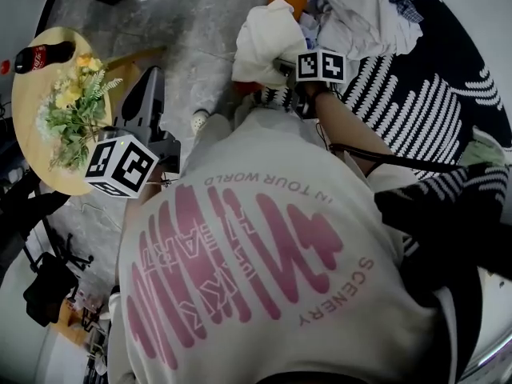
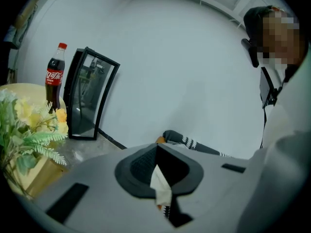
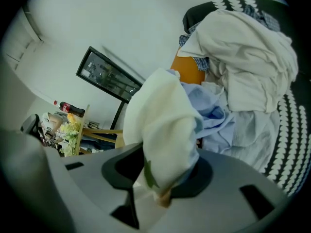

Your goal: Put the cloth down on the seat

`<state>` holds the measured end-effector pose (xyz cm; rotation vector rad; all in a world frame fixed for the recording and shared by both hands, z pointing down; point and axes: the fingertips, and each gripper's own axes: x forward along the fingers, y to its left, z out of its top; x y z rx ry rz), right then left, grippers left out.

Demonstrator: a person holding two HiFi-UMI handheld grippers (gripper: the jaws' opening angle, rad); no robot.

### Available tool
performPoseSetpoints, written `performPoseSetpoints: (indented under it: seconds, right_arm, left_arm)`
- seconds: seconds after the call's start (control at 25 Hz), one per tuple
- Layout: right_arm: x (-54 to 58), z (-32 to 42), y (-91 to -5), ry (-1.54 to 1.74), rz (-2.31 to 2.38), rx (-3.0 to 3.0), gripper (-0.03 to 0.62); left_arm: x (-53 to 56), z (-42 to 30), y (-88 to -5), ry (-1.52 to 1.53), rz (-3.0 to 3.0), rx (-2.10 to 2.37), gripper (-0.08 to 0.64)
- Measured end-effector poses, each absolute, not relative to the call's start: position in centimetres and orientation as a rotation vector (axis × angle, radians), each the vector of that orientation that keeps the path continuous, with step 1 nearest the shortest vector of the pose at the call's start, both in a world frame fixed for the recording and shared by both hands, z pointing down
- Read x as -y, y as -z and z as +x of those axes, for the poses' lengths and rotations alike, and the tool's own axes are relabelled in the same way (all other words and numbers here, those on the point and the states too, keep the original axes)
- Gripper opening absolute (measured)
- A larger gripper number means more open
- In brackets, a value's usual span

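My right gripper (image 3: 160, 178) clamps the cloth (image 3: 165, 125). The seat (image 3: 286, 130) lies just ahead, rightward; my closed left gripper (image 2: 158, 154) is farther.

Soft, matt white cloth (image 3: 163, 125)

Head view: from above the person's shirt (image 1: 264, 278), steeply down onto round table (image 1: 28, 134) at left, seat (image 1: 432, 94) at top right. Left gripper view: low, almost level, toward cola bottle (image 2: 54, 76) and wall (image 2: 184, 72). Right gripper view: close behind white cloth (image 3: 165, 125), facing the same seat (image 3: 289, 135), same cola bottle (image 3: 68, 108) far left.
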<state>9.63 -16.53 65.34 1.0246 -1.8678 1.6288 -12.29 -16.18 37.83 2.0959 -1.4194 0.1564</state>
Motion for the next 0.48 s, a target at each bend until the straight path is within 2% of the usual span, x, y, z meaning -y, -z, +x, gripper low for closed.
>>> performPoseSetpoints:
  seconds: [0.48]
  right_arm:
    - [14.4,11.5,-66.6,-1.770,1.325,1.709,0.303]
  left_arm:
    - [14.4,-13.8,-38.5,-0.186,2.163,1.288,0.011]
